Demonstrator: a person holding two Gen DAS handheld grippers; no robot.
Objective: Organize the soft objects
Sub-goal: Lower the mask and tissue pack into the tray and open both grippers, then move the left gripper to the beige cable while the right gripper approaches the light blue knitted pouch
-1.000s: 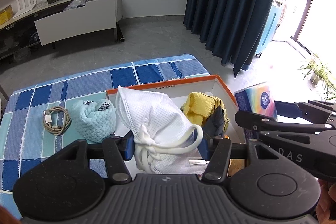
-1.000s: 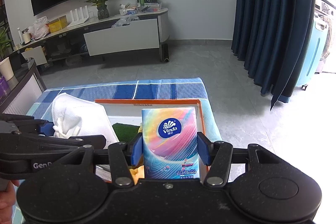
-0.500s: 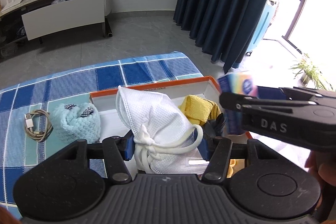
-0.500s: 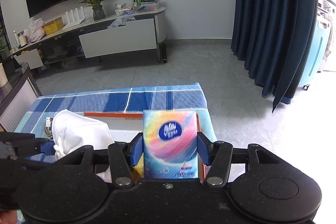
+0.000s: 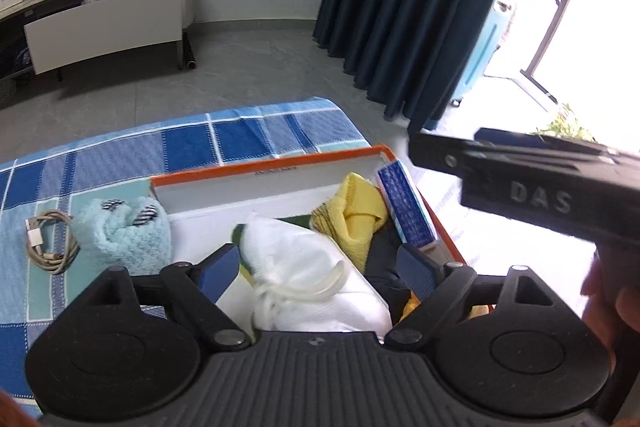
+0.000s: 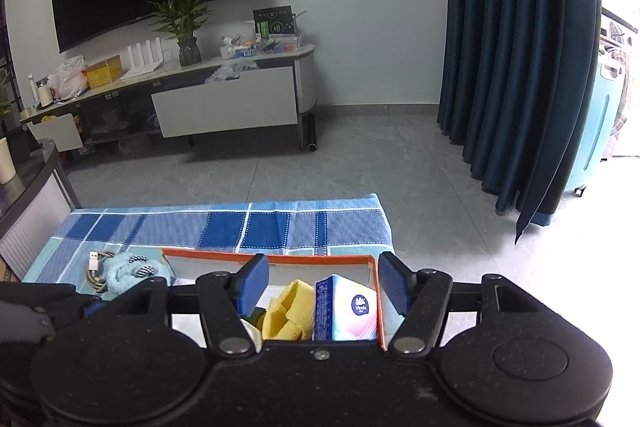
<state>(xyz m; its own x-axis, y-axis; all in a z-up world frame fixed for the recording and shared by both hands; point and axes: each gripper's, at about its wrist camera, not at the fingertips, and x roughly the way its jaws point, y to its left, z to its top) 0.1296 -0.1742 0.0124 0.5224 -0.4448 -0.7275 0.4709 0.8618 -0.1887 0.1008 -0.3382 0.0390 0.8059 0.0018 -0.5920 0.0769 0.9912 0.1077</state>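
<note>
An orange-rimmed white box (image 5: 276,163) stands on the blue checked cloth. Inside it lie a white mesh bag (image 5: 304,275), a yellow cloth (image 5: 352,215) and a colourful tissue pack (image 5: 408,211) leaning on the right wall. My left gripper (image 5: 320,267) is open above the mesh bag, apart from it. My right gripper (image 6: 320,281) is open above the tissue pack (image 6: 348,311) and the yellow cloth (image 6: 290,311); the box rim (image 6: 280,257) lies just under it. A light blue knitted item (image 5: 124,231) sits on the cloth left of the box.
A coiled beige cable (image 5: 50,243) lies left of the knitted item, also in the right wrist view (image 6: 96,267). The right gripper's body (image 5: 520,183) hangs over the box's right side. Dark curtains (image 6: 516,47) and a TV bench (image 6: 192,95) stand beyond the table.
Both grippers opened. The mesh bag dropped from the left gripper into the box, and the tissue pack left the right gripper and now stands in the box's right end.
</note>
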